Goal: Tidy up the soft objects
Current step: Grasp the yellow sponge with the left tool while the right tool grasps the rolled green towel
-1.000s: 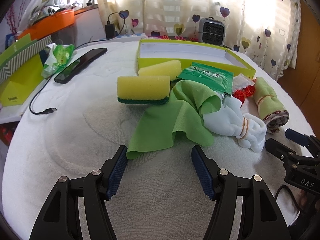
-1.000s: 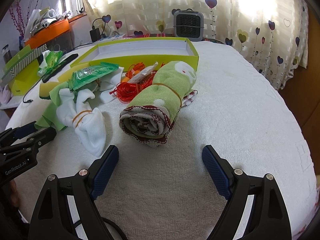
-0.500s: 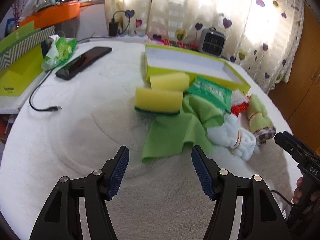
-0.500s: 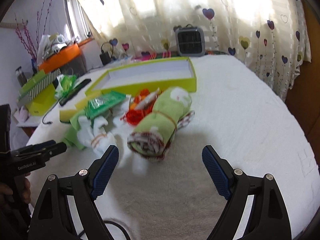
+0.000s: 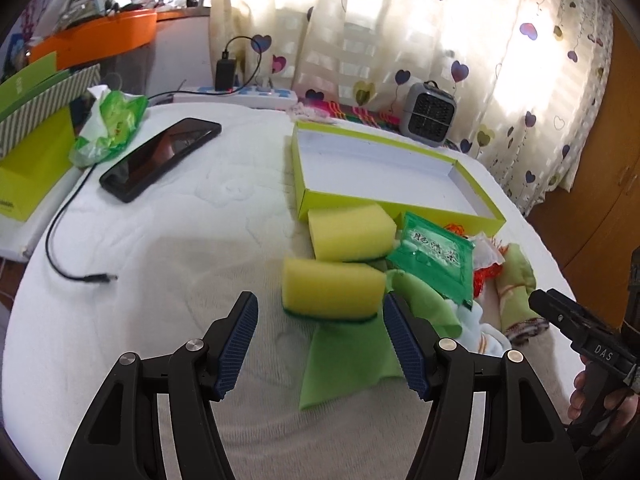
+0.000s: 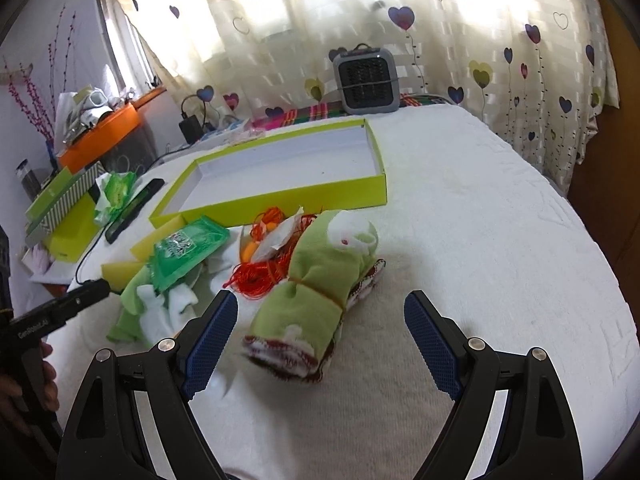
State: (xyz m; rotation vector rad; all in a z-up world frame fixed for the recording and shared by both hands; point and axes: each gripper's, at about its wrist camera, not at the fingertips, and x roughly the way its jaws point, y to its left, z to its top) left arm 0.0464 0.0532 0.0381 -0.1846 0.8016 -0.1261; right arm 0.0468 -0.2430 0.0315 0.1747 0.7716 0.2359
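Left wrist view: my left gripper (image 5: 320, 336) spread wide, empty, hovering before near sponge (image 5: 332, 290). Second sponge (image 5: 352, 232), green cloth (image 5: 344, 356), green packet (image 5: 436, 256) all outside yellow-green box (image 5: 320, 200); box bare inside.

Right wrist view: my right gripper (image 6: 320, 340) spread, empty, facing rolled towel (image 6: 320, 292). Red thread (image 6: 256, 276) loose on bed. I judge sorting barely begun; everything left.

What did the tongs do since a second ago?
Both tongs rose: the left tongs swung toward the near sponge, and the right tongs stayed aimed at the rolled towel. Nothing was grabbed; both stay open, and the pile and box haven't moved.
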